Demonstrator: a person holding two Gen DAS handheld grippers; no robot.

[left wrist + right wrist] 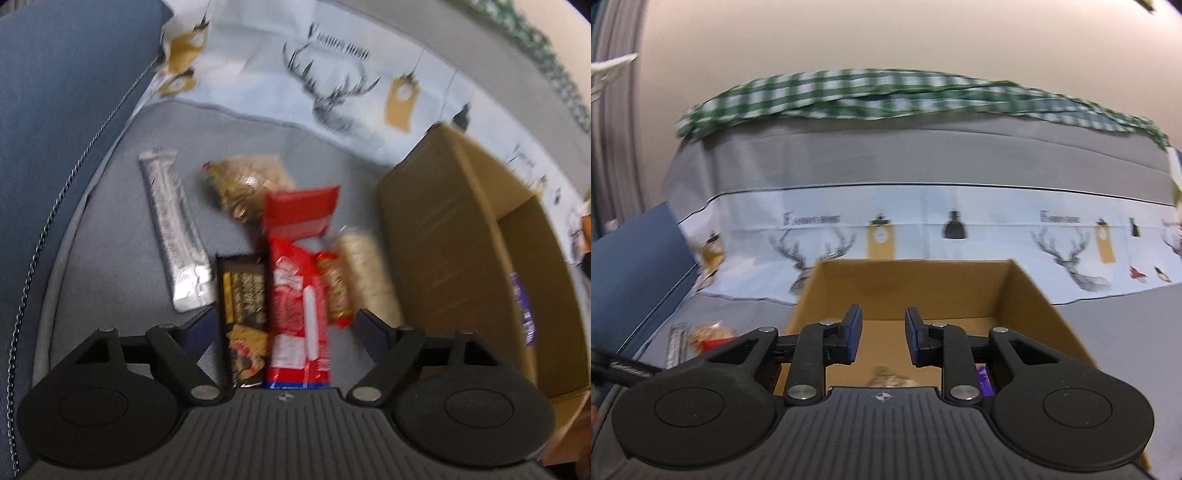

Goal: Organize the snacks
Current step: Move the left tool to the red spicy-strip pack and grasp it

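Several snacks lie on a grey mat (122, 266): a silver bar (175, 232), a dark chocolate bar (245, 314), a red bar (297, 314), a small red-and-yellow candy (334, 288), a pale rice roll (367, 273), a red packet (299, 210) and a clear bag of nuts (245, 184). My left gripper (286, 328) hangs open above the dark and red bars and touches neither. A cardboard box (436, 229) stands to the right with a purple packet (524, 306) inside. My right gripper (884, 336) hovers over the box (905, 288), its pads narrowly apart and nothing between them.
A blue cushion (55, 129) with a metal chain (74, 173) borders the mat on the left. A deer-print cloth (295, 74) lies behind the snacks. A green checked cloth (886, 92) tops the grey backrest. A tan snack (886, 376) lies in the box.
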